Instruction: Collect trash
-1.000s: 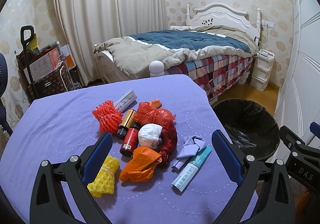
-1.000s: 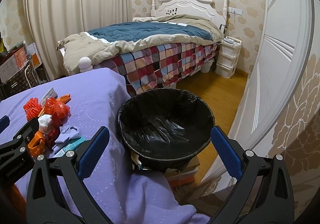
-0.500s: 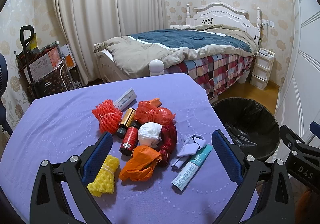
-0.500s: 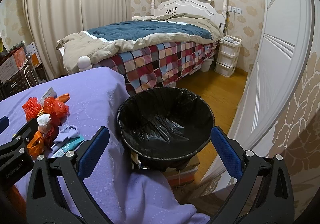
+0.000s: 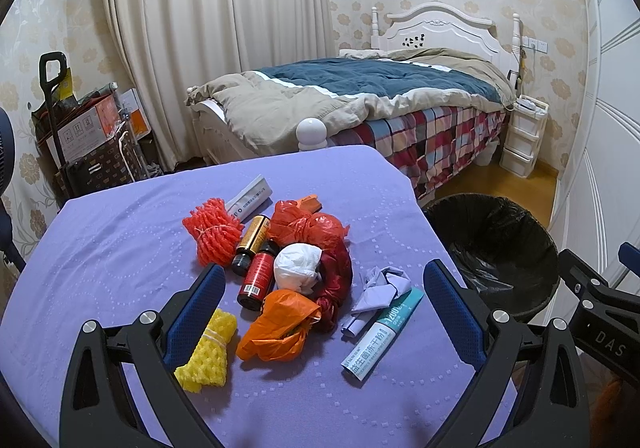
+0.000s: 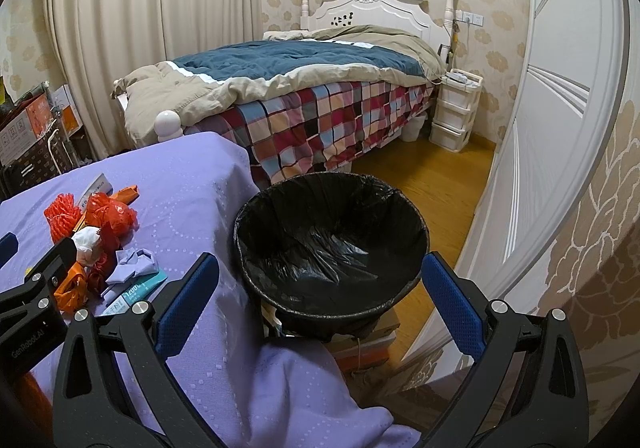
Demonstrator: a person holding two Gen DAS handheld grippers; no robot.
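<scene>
I held the left tool [image 5: 320, 298] spread wide and empty over the trash pile [image 5: 296, 268] on the desk [image 5: 100, 248], nearer it than the equally wide right tool [image 6: 320, 288] above the bin [image 6: 332, 240] beside the desk.

Far side: bed [image 5: 360, 100] with checked sheet; white drawers [image 5: 524, 136] at right; boxes [image 5: 80, 132] far left, by curtains [image 5: 192, 28].
</scene>
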